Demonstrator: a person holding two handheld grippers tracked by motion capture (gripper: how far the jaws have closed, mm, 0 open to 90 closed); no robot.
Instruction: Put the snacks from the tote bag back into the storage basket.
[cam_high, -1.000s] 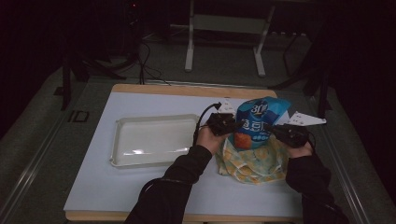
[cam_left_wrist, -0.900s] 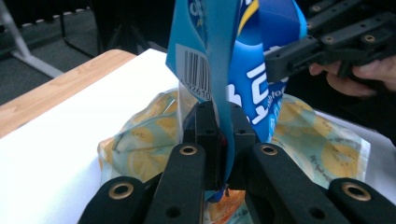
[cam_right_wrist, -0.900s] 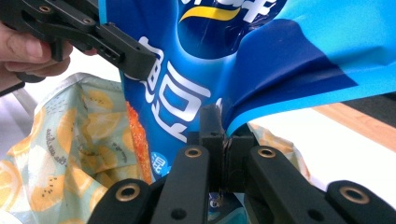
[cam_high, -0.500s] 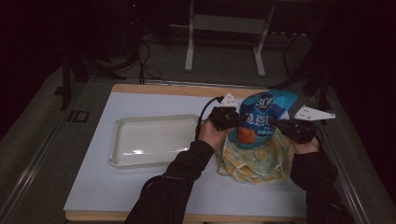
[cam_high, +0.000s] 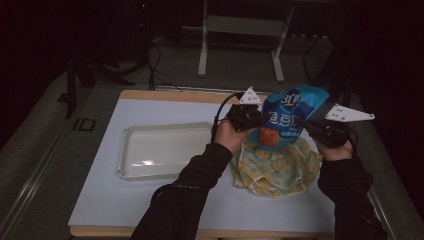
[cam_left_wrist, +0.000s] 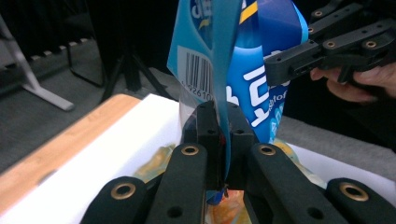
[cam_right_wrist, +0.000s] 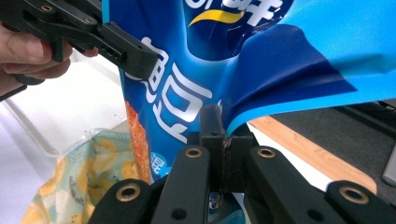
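A blue snack bag (cam_high: 287, 117) hangs upright in the air above a yellow-patterned cloth bag (cam_high: 277, 167) lying on the white table top. My left gripper (cam_high: 257, 120) is shut on the snack bag's left edge. My right gripper (cam_high: 305, 124) is shut on its right edge. In the left gripper view the jaws pinch the bag's seam (cam_left_wrist: 222, 135) below a barcode, and the right gripper (cam_left_wrist: 275, 70) shows beyond it. Seen from the right gripper view, the jaws clamp a fold of the blue bag (cam_right_wrist: 224, 126), with the left gripper (cam_right_wrist: 144, 60) opposite.
An empty white tray (cam_high: 165, 150) lies left of the cloth bag. The white table top (cam_high: 115, 200) has a wooden rim at the back. Stand legs (cam_high: 240, 45) rise on the dark floor behind the table.
Both grippers have risen together with the snack bag, lifting it further out of the yellow cloth bag. The tray and cloth bag stay in place.
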